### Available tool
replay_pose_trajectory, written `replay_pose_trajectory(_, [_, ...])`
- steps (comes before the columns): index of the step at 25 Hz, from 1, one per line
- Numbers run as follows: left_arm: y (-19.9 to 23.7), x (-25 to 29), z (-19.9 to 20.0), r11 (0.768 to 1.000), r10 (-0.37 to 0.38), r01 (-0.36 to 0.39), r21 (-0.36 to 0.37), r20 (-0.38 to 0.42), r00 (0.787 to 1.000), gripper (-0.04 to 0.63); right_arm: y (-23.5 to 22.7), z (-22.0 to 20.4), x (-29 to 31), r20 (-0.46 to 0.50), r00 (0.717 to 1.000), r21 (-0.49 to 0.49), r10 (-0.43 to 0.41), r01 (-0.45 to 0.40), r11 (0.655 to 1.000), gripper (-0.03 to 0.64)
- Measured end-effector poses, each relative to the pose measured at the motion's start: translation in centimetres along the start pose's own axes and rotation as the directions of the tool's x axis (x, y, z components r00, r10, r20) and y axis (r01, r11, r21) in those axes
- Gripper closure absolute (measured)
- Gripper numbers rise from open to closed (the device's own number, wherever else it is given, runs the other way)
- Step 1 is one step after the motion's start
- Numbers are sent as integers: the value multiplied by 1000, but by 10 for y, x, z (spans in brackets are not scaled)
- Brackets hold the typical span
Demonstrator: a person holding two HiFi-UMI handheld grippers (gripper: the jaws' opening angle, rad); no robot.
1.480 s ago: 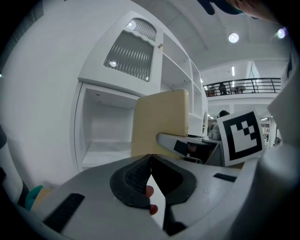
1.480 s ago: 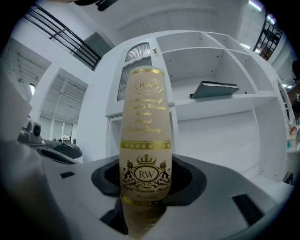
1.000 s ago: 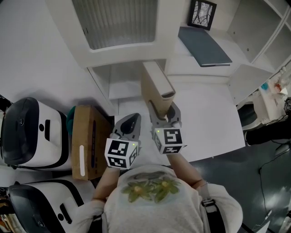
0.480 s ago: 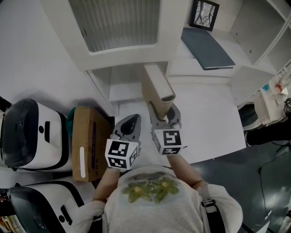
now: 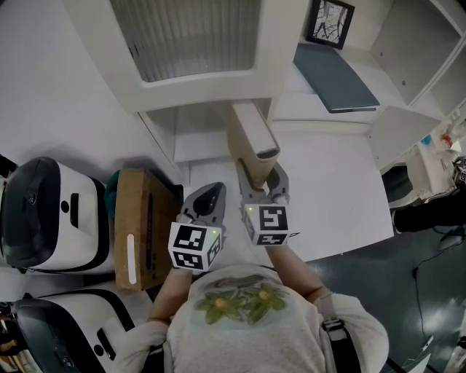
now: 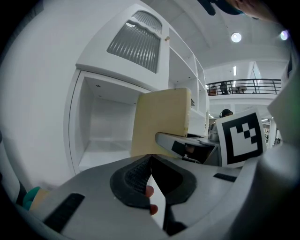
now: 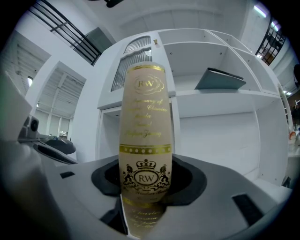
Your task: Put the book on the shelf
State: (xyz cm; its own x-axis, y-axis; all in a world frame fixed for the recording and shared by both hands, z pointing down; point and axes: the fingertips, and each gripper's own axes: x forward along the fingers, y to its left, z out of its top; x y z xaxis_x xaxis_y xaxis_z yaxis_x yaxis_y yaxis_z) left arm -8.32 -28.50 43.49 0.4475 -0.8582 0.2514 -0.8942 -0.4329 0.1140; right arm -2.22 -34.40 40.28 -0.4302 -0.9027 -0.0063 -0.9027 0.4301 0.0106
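White shelving (image 5: 109, 80) fills the upper part of the head view: a cabinet door with a ribbed panel (image 5: 193, 33), an open compartment (image 5: 196, 131) right under it, and wider open shelves to the right. On one of those shelves a flat grey book (image 5: 335, 69) lies on its side, with a small framed picture (image 5: 331, 22) behind it. Down at the left, a cardboard box (image 5: 142, 226) stands beside two white-and-black machines (image 5: 51, 215).

The right gripper (image 5: 261, 181) has its jaws clamped on the beige book (image 5: 251, 142). In the right gripper view, the book (image 7: 143, 140) stands tall between the jaws of the right gripper (image 7: 143, 187). Its spine faces the camera, with gold lettering, a gold band and a crest marked "RW". The grey book (image 7: 220, 79) and the ribbed panel (image 7: 129, 61) show behind it. From above, the book reaches out from the jaws toward the open compartment, its far end at the right side of the compartment's mouth. Whether it has crossed the front edge cannot be told.

The left gripper (image 5: 207, 195) sits just left of the right one, near it, over the white surface in front of the shelving. In the left gripper view, the jaws of the left gripper (image 6: 151, 159) are closed on each other with nothing between them. Beyond them the book (image 6: 161, 122) is held in front of the compartment (image 6: 103, 126), below the ribbed panel (image 6: 136, 40).
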Motion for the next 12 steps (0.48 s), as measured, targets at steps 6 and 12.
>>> replay_pose_trajectory(6, [3,1,-2,1000,4,-4,-4,-2,1000,568,0,-3,4,-1,1000,-13,-16,16,1000,382])
replay_pose_trajectory(12, [6,2,-4,1000,7,-7,-9,-3,1000,568,1,-1,10,4,999,-12,-33,33,999,382])
